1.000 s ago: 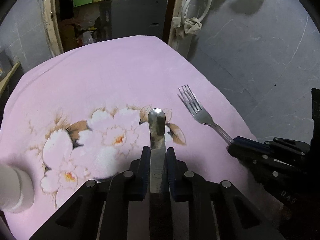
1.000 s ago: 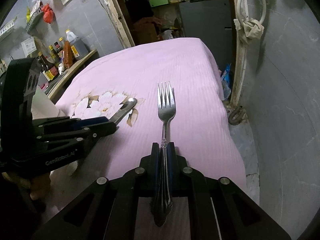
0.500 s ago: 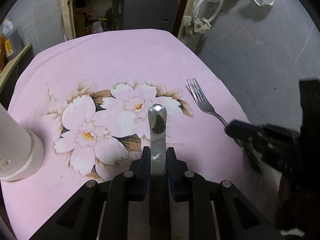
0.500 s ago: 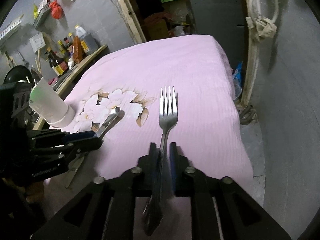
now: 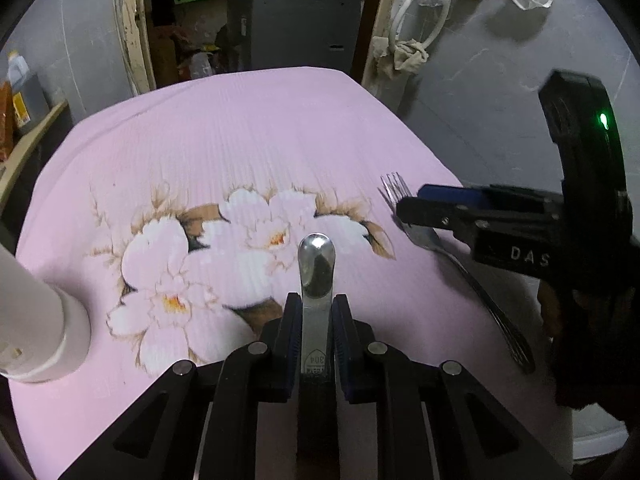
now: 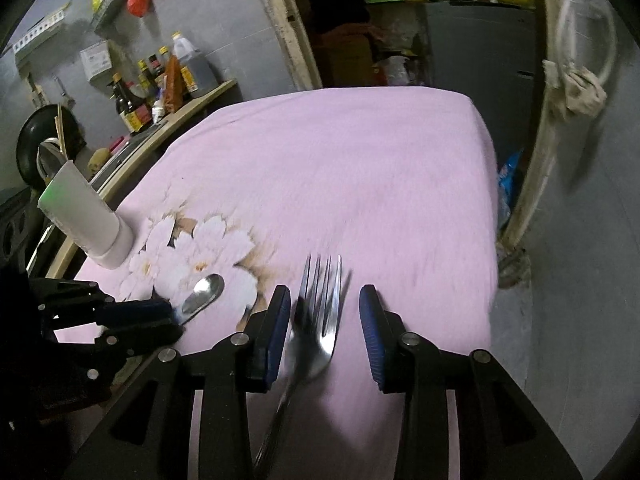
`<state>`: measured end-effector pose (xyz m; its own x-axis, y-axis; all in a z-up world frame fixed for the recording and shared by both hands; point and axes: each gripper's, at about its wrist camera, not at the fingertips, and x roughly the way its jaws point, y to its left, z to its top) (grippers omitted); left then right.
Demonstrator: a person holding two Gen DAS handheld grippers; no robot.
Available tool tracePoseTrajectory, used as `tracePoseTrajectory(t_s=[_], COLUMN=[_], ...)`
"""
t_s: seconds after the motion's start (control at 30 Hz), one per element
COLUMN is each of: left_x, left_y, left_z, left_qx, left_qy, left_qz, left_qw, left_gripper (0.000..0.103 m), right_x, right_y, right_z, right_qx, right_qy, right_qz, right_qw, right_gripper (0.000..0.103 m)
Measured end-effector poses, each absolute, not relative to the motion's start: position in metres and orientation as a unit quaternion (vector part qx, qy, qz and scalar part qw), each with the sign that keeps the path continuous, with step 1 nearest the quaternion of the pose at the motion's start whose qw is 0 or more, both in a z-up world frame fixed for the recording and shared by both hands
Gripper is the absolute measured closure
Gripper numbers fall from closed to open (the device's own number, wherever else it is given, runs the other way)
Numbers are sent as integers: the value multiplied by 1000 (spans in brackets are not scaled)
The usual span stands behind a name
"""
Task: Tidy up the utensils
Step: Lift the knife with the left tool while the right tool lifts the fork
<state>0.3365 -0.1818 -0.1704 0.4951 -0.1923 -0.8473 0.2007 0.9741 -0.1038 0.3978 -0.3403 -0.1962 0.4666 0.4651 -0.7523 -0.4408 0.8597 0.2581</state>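
My left gripper (image 5: pixel 316 320) is shut on a steel knife (image 5: pixel 317 264), whose rounded blade tip sticks out forward over the pink flowered tablecloth (image 5: pixel 240 152). The knife also shows at the left of the right wrist view (image 6: pixel 202 294). My right gripper (image 6: pixel 324 312) is open, its blue pads apart on either side of a steel fork (image 6: pixel 316 320). The fork lies loose on the cloth, tines pointing away. In the left wrist view the fork (image 5: pixel 460 264) lies at the right, partly under the right gripper's fingers (image 5: pixel 452 204).
A white cup-like holder (image 6: pixel 86 220) stands on the cloth at the left, also at the left edge of the left wrist view (image 5: pixel 40 320). Bottles (image 6: pixel 160 80) line a shelf at the back left. The table's right edge (image 6: pixel 490 240) drops to a grey floor.
My right gripper has opened and let go of the fork, which now lies on the cloth. Both grippers have drawn back toward the near edge. The left still holds the knife.
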Motion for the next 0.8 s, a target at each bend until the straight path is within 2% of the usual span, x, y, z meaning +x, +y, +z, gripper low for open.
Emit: tracePoseTrajectory(t_s=[0.33, 0.37, 0.4, 0.8], left_x=[344, 342, 342, 321], left_y=[-163, -159, -158, -135], left_z=[-175, -176, -177, -153], left_qx=[-66, -76, -81, -127], left_qy=[489, 486, 485, 423], left_qz=[-106, -107, -107, -98], left_qw=[863, 864, 864, 892], left_gripper=[88, 88, 88, 88], right_x=[410, 409, 408, 376], right_y=[-333, -332, -333, -338], right_z=[-193, -193, -194, -187], right_qx=[-20, -23, -29, 7], right_qy=[444, 445, 446, 444], right_qz=[319, 321, 318, 274], right_qw=[837, 836, 836, 853], right_gripper=[71, 72, 81, 86])
